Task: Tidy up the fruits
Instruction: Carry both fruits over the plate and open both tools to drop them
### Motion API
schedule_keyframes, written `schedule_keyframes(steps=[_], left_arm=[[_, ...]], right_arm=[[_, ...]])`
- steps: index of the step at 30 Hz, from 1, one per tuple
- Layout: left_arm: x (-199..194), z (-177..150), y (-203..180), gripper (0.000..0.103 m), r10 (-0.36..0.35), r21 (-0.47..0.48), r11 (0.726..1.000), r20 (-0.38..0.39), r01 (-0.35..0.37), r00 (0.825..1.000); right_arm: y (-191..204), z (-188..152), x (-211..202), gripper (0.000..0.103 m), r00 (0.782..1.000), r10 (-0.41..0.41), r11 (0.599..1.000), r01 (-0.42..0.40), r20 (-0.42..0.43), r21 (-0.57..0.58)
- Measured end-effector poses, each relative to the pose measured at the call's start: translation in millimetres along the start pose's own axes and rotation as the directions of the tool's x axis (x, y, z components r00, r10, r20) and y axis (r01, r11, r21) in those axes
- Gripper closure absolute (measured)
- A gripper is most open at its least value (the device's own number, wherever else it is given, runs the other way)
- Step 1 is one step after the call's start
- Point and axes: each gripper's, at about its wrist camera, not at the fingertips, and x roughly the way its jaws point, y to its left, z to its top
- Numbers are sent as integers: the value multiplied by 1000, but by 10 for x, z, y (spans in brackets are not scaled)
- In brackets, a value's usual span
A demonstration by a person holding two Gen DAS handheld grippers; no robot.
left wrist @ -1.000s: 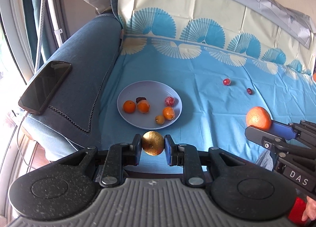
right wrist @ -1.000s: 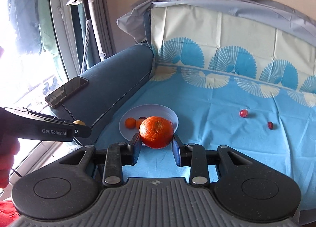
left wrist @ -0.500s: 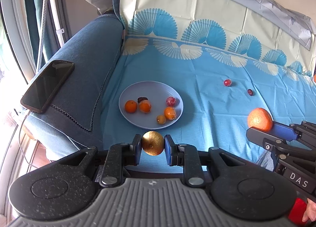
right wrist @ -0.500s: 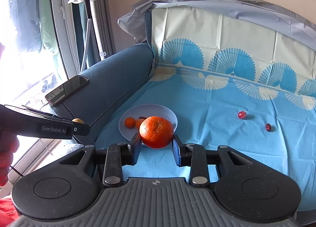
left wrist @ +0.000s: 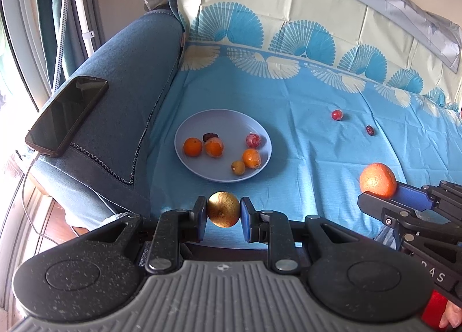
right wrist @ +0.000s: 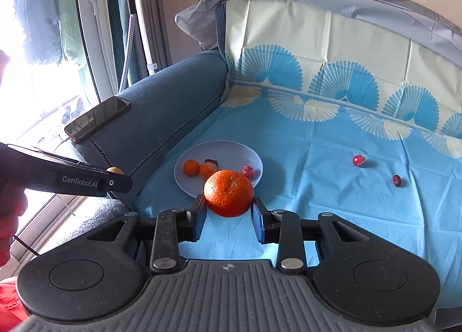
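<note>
My left gripper (left wrist: 224, 213) is shut on a small golden-brown fruit (left wrist: 223, 208), held in the air short of the near rim of a pale plate (left wrist: 228, 121). The plate lies on the blue cloth and holds several small fruits, orange, yellow, red and dark. My right gripper (right wrist: 228, 210) is shut on a large orange (right wrist: 228, 193), also held in the air, near the plate (right wrist: 248, 153). The orange also shows at the right of the left wrist view (left wrist: 377, 179). Two small red fruits (left wrist: 336, 114) (left wrist: 370, 130) lie loose on the cloth to the right.
A black phone (left wrist: 68, 114) lies on the blue sofa armrest (left wrist: 121, 78) left of the plate. The patterned cloth (left wrist: 303, 141) runs up the sofa back. A window and a white stand (right wrist: 135, 14) are at the far left.
Both grippers have drifted slightly back and up, keeping their fruits; the plate sits a little farther off in both views. Nothing on the cloth has moved.
</note>
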Motion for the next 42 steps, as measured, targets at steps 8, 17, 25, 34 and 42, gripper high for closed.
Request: schedule_keyframes(steps=[8, 17, 25, 34, 42], left_arm=[[151, 22, 9, 77, -7, -2, 1000, -27, 7, 1000], [420, 151, 63, 77, -11, -14, 1000, -62, 11, 998], [759, 545, 138, 76, -2, -26, 1000, -41, 1, 999], [1393, 877, 246, 76, 14, -36, 999, -72, -16, 997], [1988, 962, 270, 77, 32, 16, 999, -111, -30, 993]], right_arm=[[9, -12, 137, 68, 999, 0, 1000, 0, -34, -2], [-53, -15, 388, 68, 997, -4, 1000, 6, -80, 19], [-85, 107, 859, 68, 993, 4, 999, 2, -118, 51], [-19, 290, 1525, 68, 992, 16, 1000, -17, -124, -2], [-106, 373, 2124, 68, 986, 27, 999, -30, -167, -16]])
